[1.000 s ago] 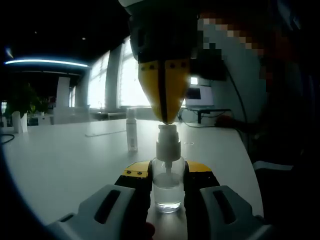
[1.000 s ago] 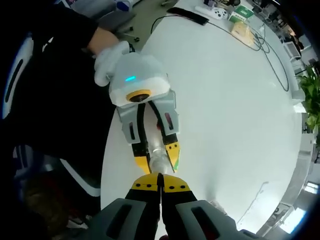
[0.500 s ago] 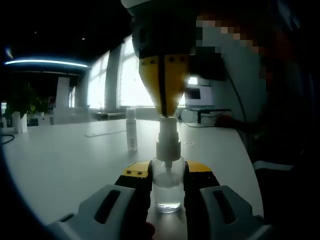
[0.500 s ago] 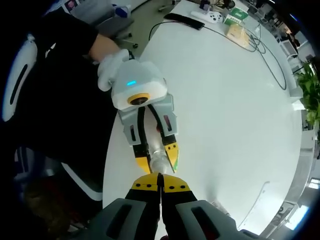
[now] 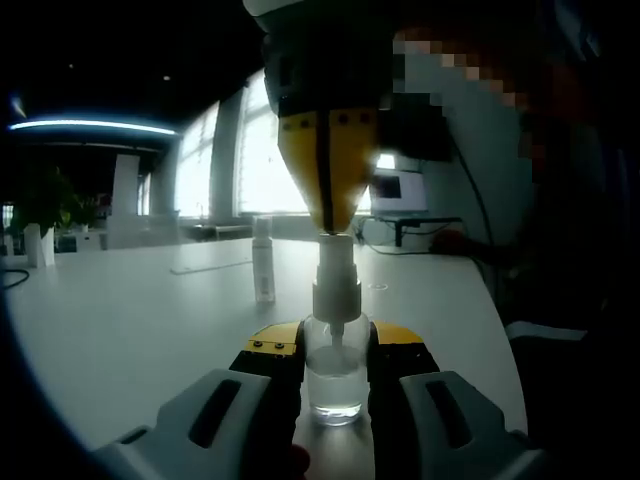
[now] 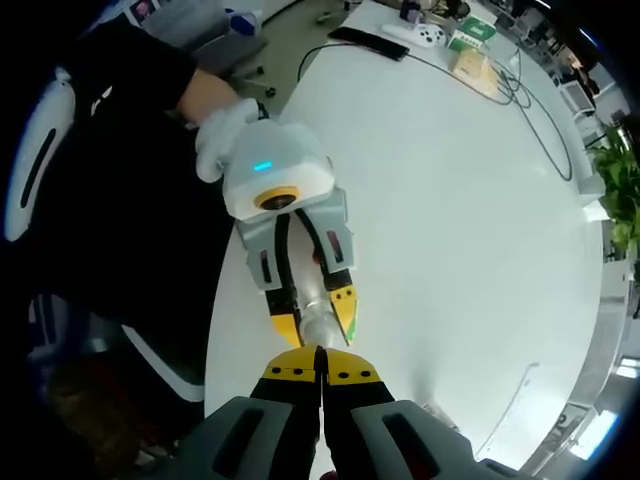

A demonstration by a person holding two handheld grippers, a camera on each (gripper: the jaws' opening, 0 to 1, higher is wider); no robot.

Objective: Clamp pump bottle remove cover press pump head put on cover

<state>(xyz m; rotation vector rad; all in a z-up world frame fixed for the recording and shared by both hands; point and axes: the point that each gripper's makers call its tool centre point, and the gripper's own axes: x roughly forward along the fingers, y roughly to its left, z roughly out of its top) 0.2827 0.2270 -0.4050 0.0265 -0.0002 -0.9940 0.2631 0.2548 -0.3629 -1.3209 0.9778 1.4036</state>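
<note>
We have the pump bottle [image 5: 334, 375] standing upright on the white counter [image 5: 130, 320], near its edge on the person's side, and the left hand-held gripper [image 5: 335, 365] pinches the clear body from both sides. That grip is there, we judge, to keep the bottle from tipping or sliding while force comes down from above. In the right gripper view we look straight down on the same bottle [image 6: 318, 322], seated between the yellow tips of the left hand-held gripper [image 6: 312, 305], with a gloved hand [image 6: 222, 130] behind it.

The right hand-held gripper [image 5: 330, 225] comes in from above with its two jaws pressed together, nothing between them, so the joined tips form one blunt point. That point rests on top of the pump head [image 5: 335, 258]; from its own view the right hand-held gripper [image 6: 320, 372] shows the same closed tips directly over the bottle. We read this as the pressing step.

The cover [image 5: 263, 262] appears to be the slim white piece standing upright farther back on the counter, well apart from the bottle, where it waits to be put back on.
</note>
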